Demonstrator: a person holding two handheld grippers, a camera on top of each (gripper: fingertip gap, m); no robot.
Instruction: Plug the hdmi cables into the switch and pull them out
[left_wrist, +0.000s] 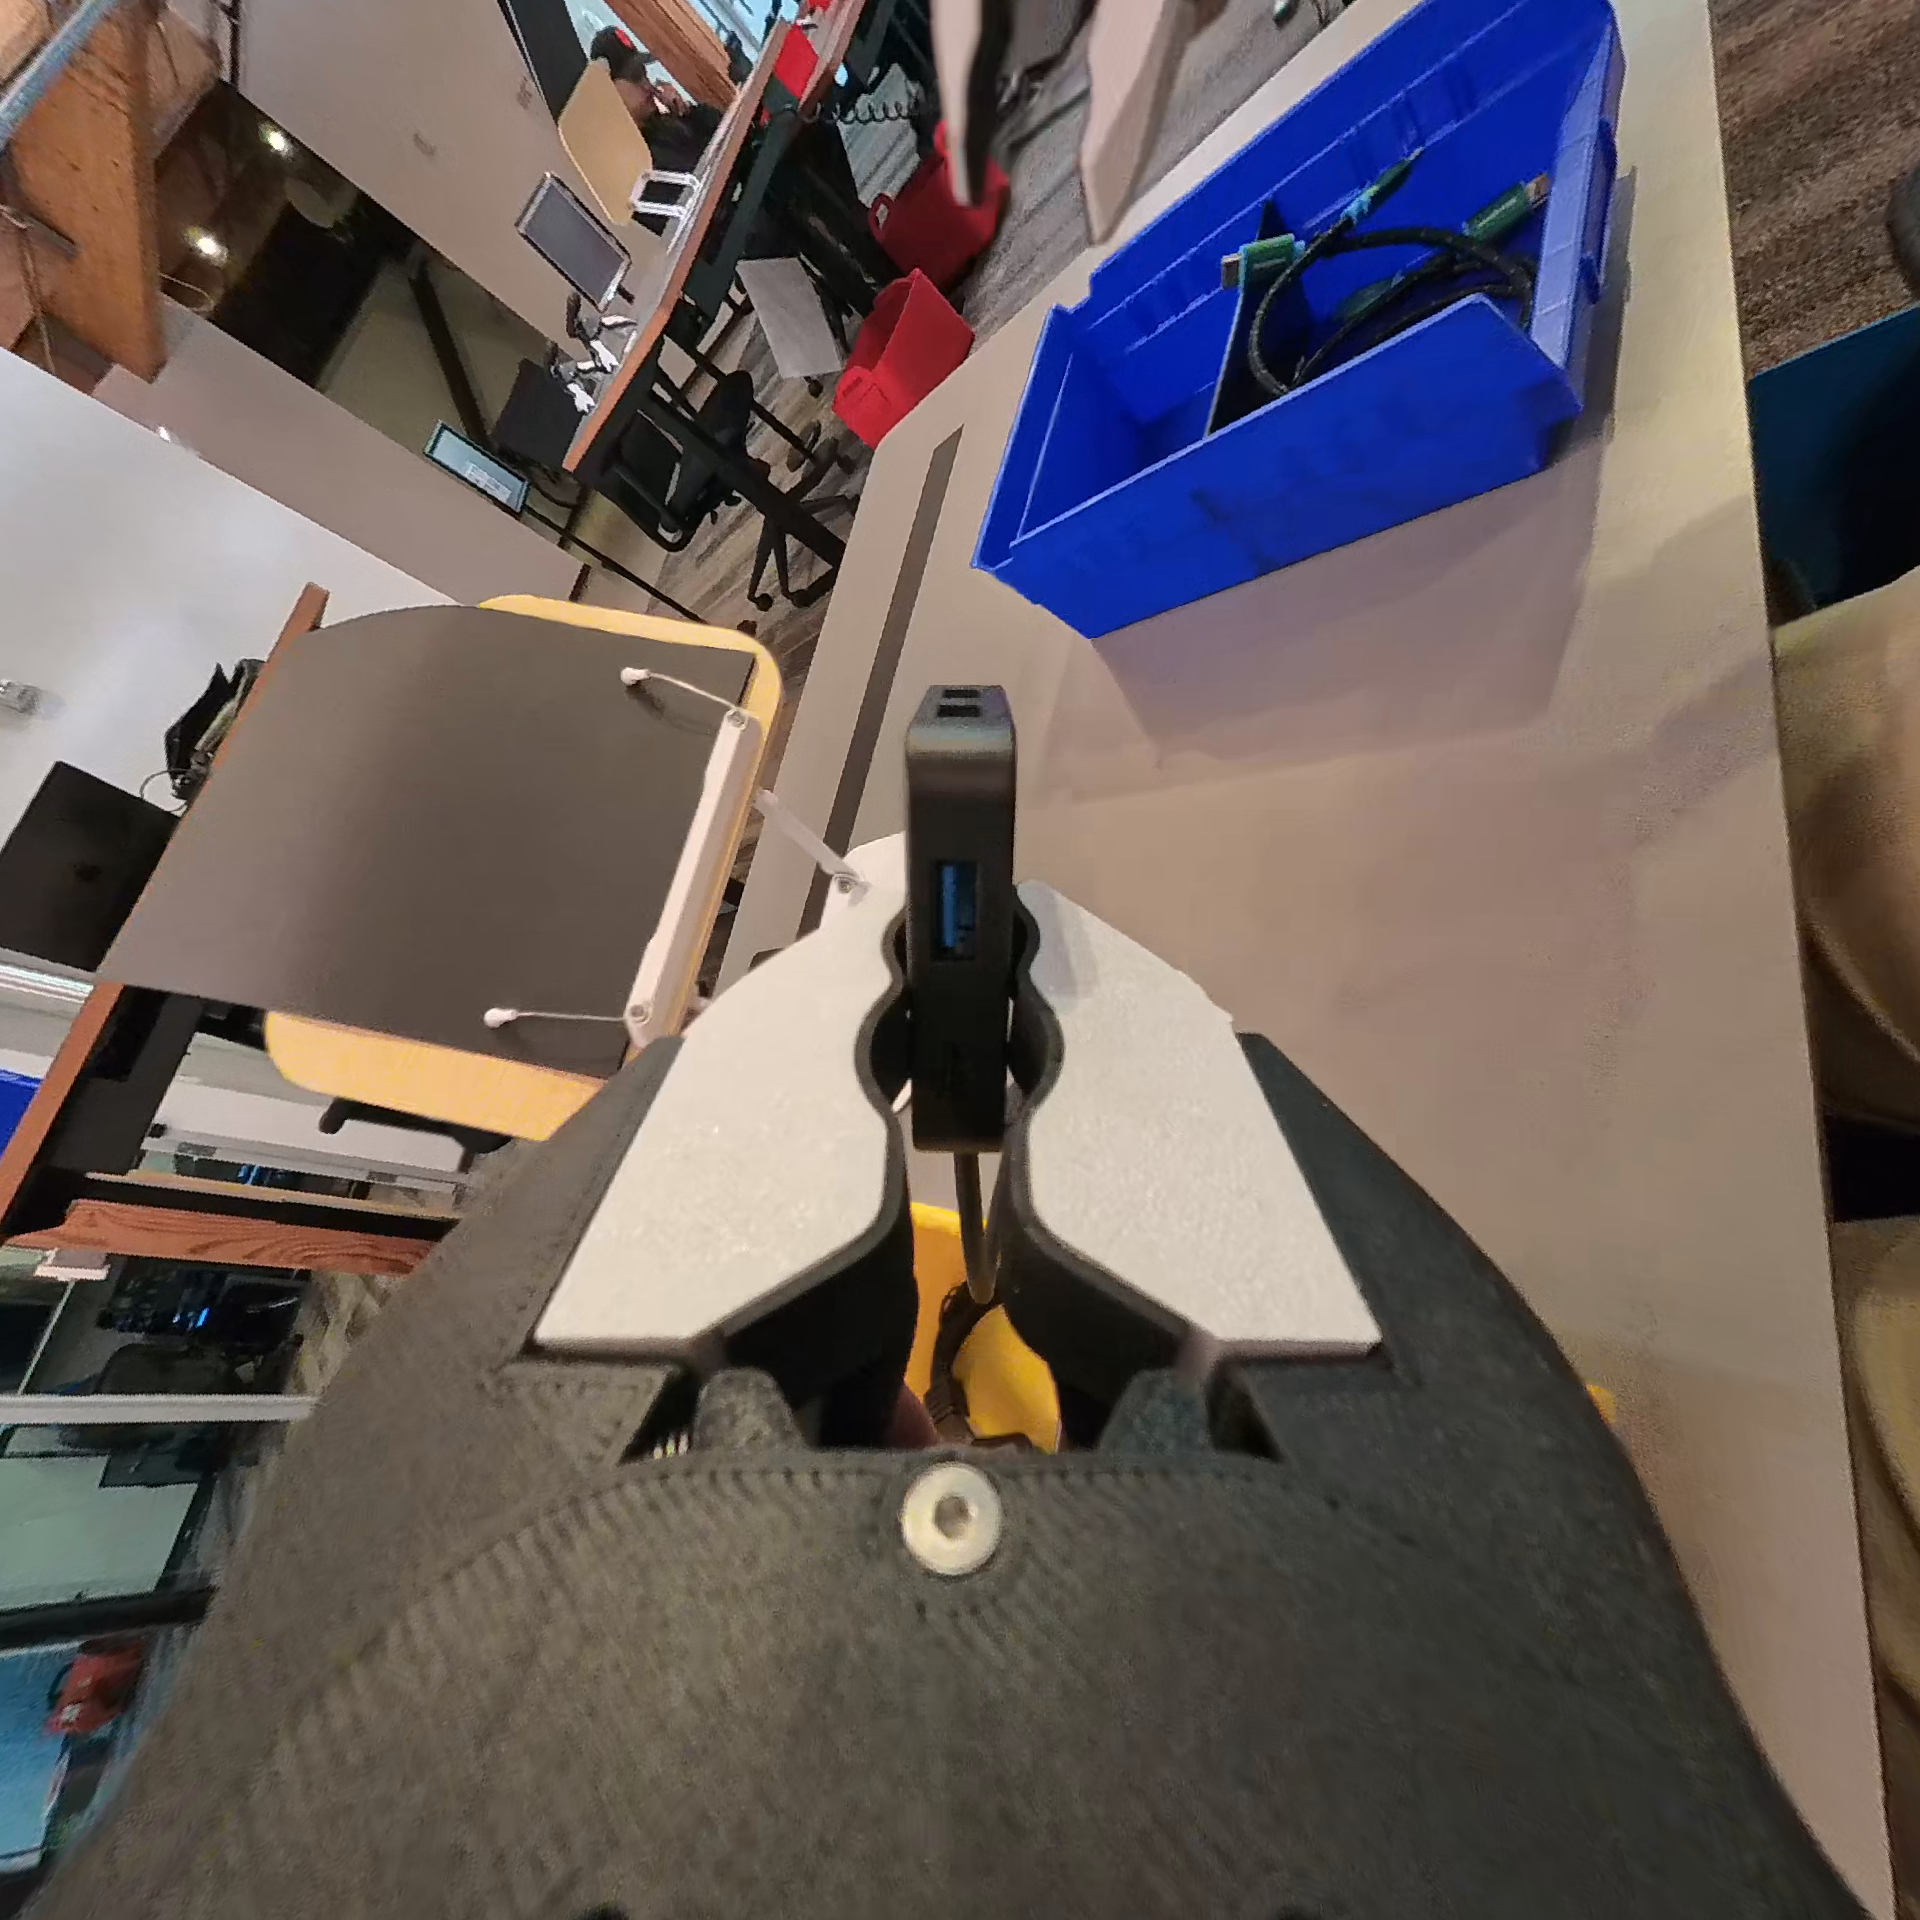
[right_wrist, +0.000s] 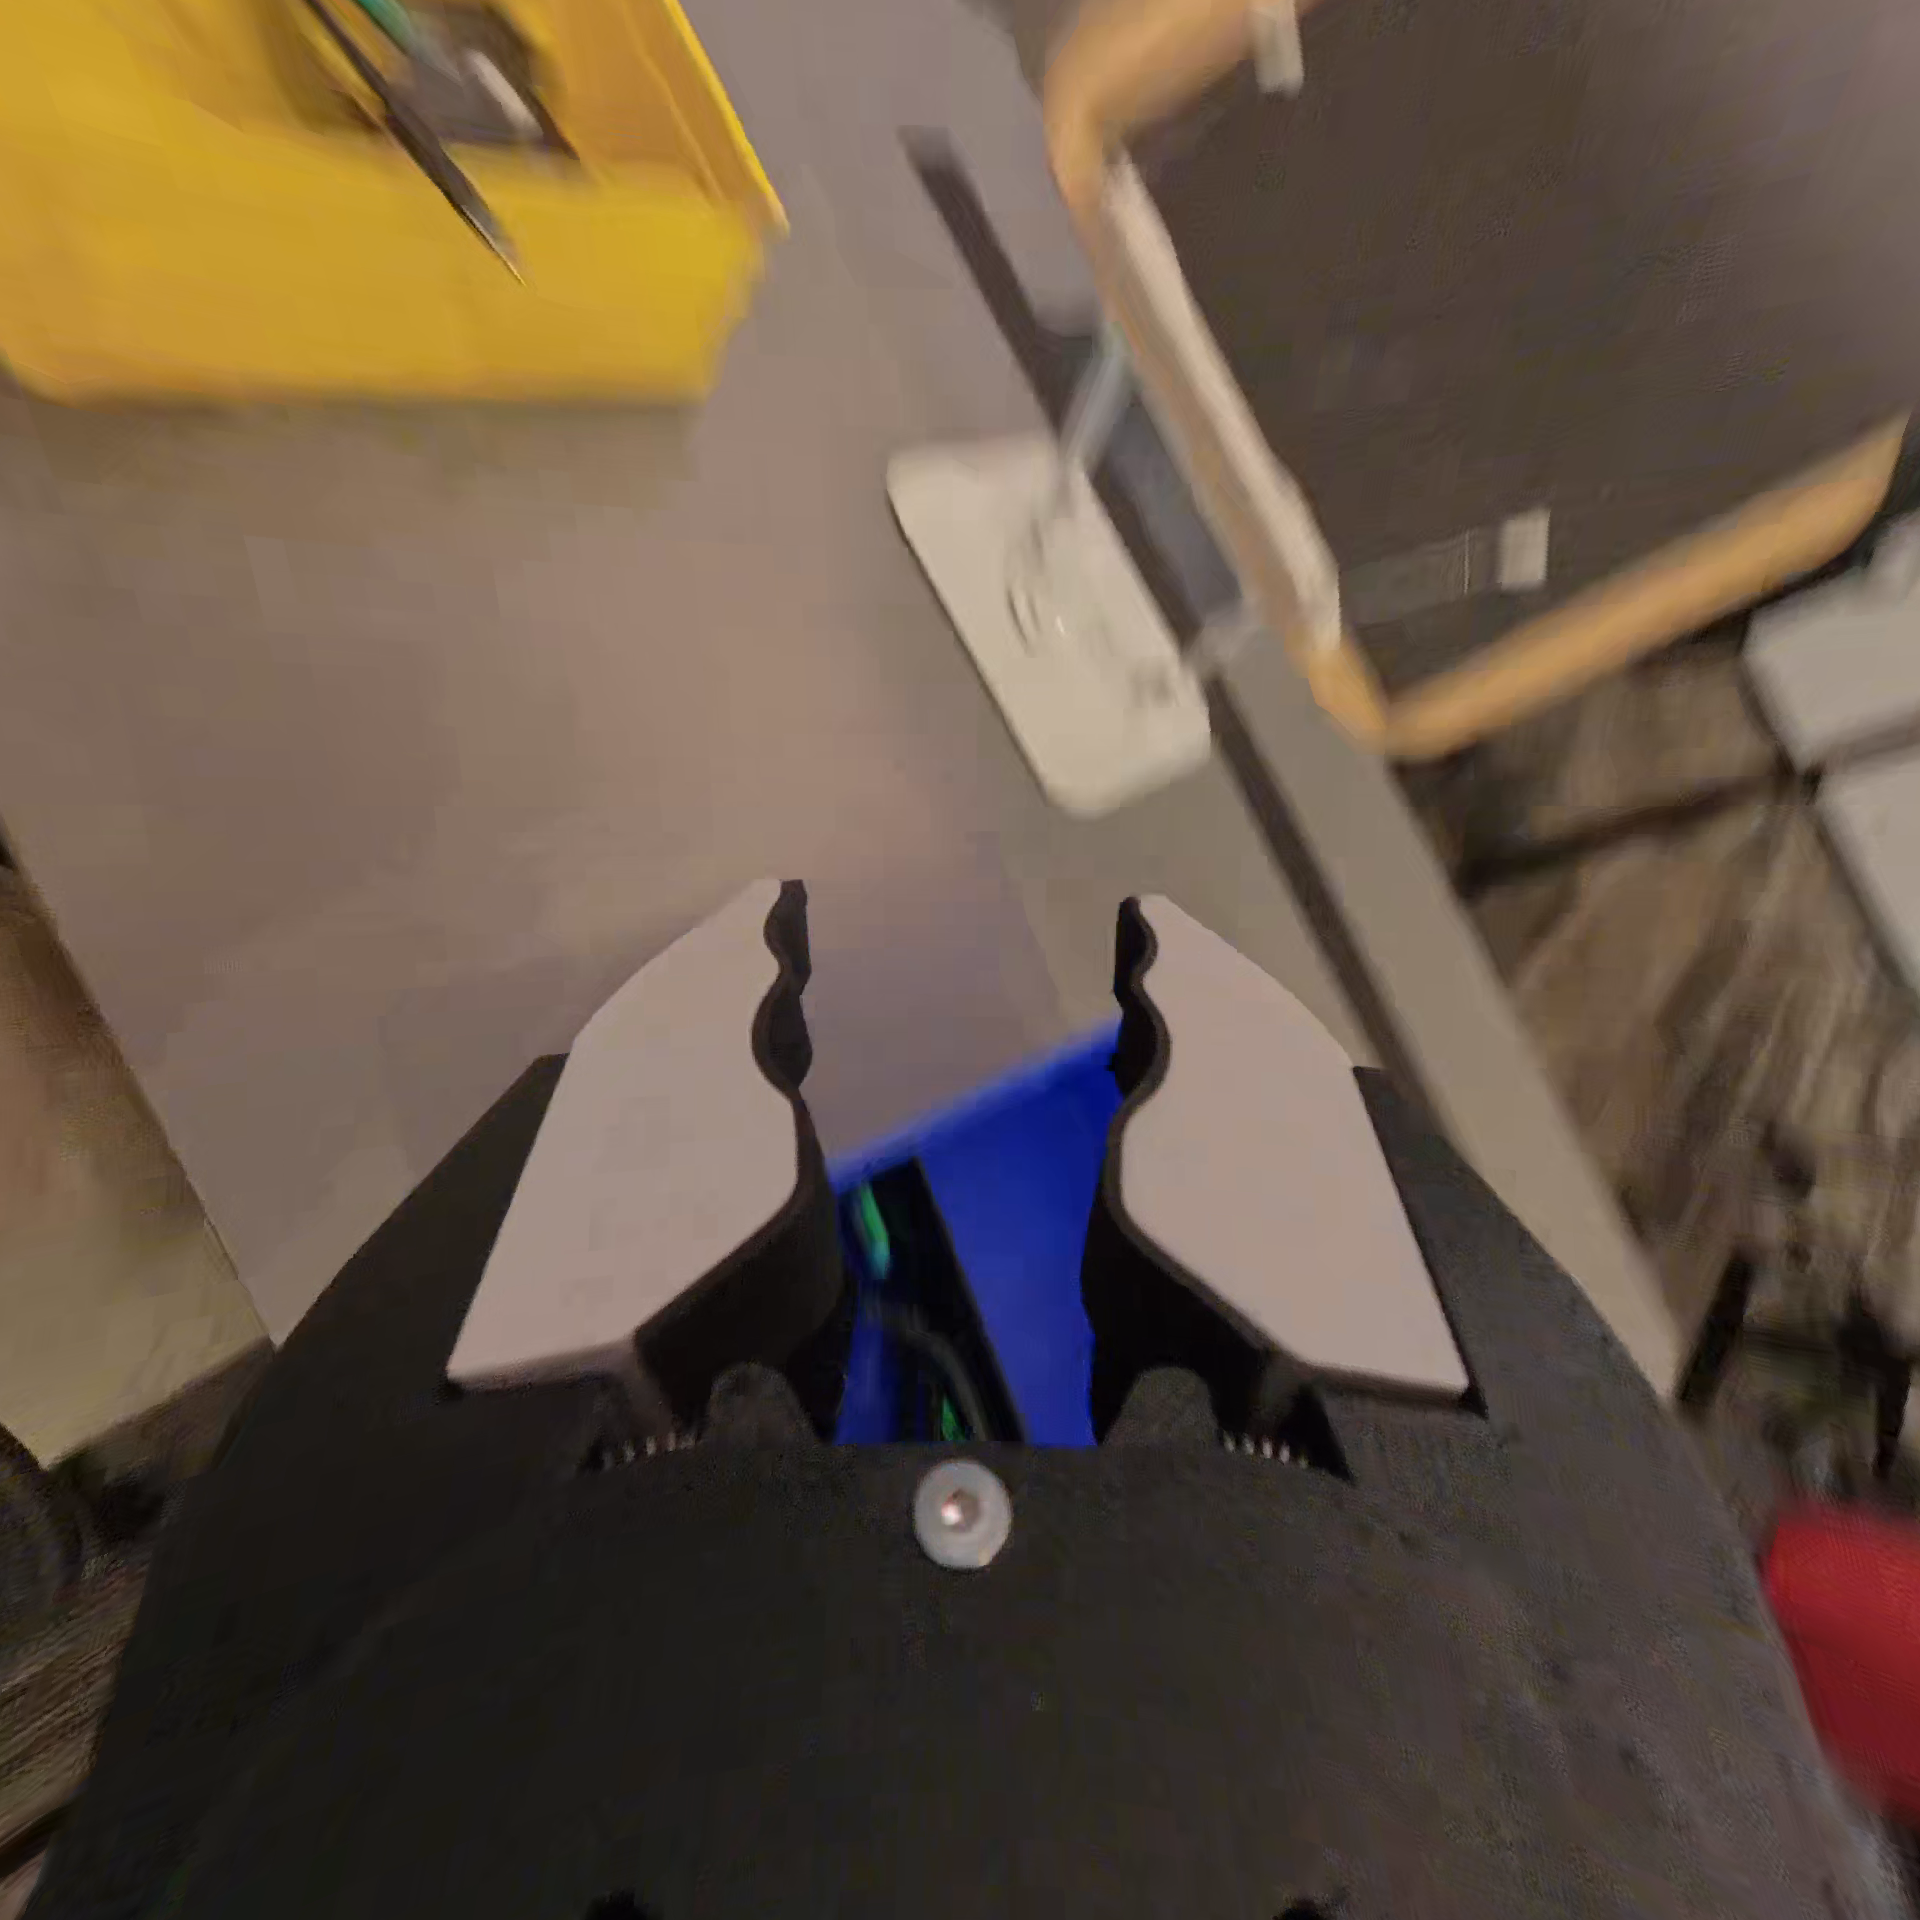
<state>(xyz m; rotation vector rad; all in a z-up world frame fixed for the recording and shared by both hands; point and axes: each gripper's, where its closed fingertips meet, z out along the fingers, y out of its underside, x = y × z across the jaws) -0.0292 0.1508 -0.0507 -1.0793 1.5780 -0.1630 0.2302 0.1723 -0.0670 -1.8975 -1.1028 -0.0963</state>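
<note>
The left gripper (left_wrist: 958, 997) is clamped on the small black rectangular plastic switch (left_wrist: 958, 914), which stands between the pale fingers with its long axis running straight out along them. Its far end, with two small sockets, points toward the far edge of the grey tabletop (left_wrist: 1403, 935), and its own thin black lead trails back between the jaws. The dark braided hdmi cables with green plug housings (left_wrist: 1382, 260) lie coiled in the open blue plastic bin (left_wrist: 1299, 488), well apart from the switch, toward the tabletop's far right corner.

The right gripper (right_wrist: 961, 935) has its jaws apart and holds nothing. It hangs above the blue bin, part of which shows between its fingers with green plugs inside, so it is clearly the nearer one to the cables. Its view is blurred. A yellow plastic bin (right_wrist: 364, 281) sits at the opposite end of the tabletop. No cable is plugged in yet; the likely next step is the right gripper taking a plug.
</note>
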